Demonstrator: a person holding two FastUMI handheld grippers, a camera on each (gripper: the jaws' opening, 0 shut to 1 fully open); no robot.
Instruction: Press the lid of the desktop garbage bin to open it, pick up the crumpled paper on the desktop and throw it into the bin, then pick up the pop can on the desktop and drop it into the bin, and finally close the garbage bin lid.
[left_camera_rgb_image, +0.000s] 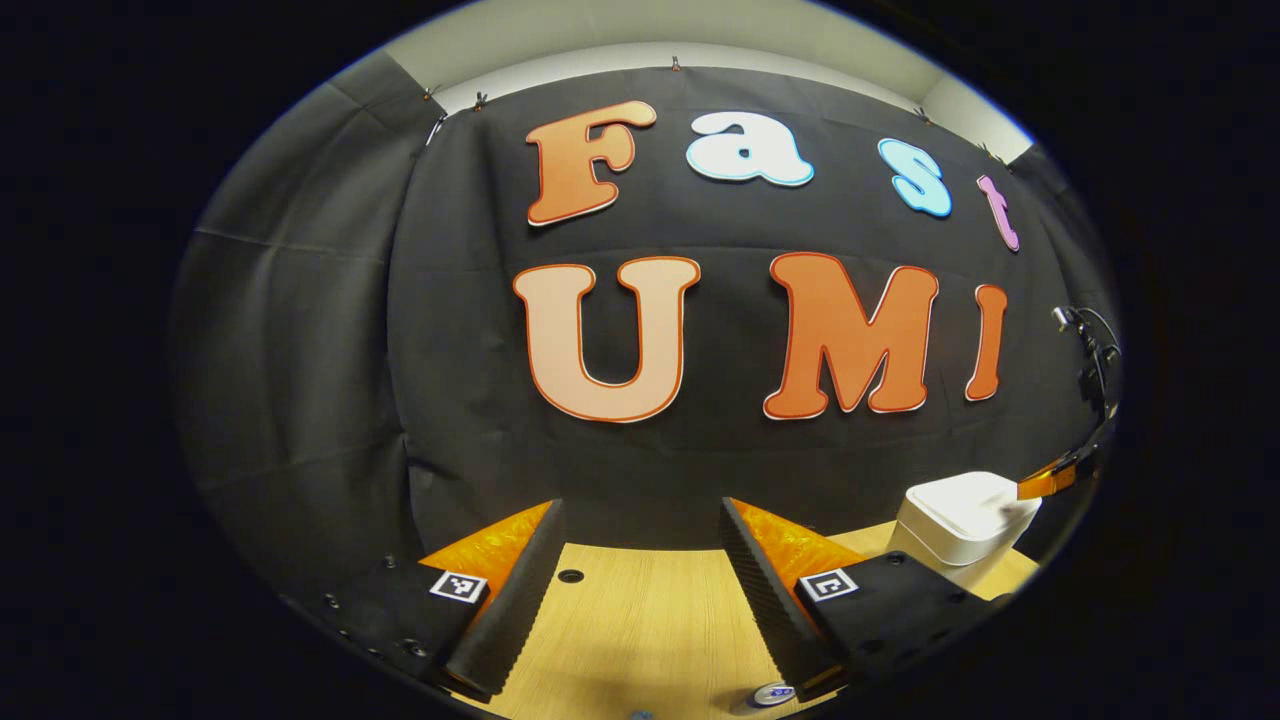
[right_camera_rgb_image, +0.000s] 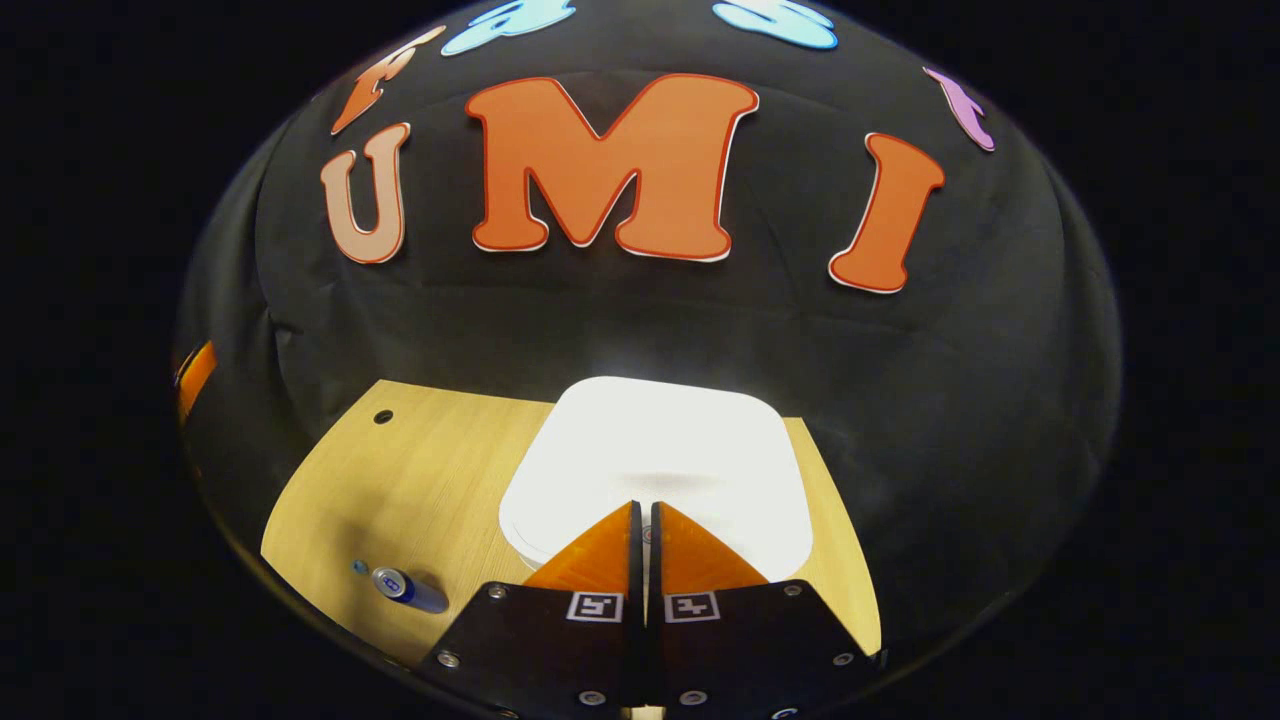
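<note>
The white garbage bin (right_camera_rgb_image: 655, 450) stands at the table's back edge with its lid down. My right gripper (right_camera_rgb_image: 645, 508) is shut with nothing between its fingers, and its tips are over the near part of the lid; whether they touch it I cannot tell. In the left gripper view the bin (left_camera_rgb_image: 960, 525) is at the far right, with the right gripper's tip (left_camera_rgb_image: 1045, 485) over it. The pop can (right_camera_rgb_image: 408, 590) lies on its side on the table, left of the bin, and its top (left_camera_rgb_image: 775, 692) peeks out below my left finger. My left gripper (left_camera_rgb_image: 640, 510) is open and holds nothing.
The wooden table (right_camera_rgb_image: 440, 490) has a small round hole (right_camera_rgb_image: 383, 416) near its back left corner. The black cloth wall rises right behind the table and the bin. A stand with cables (left_camera_rgb_image: 1090, 360) is at the far right.
</note>
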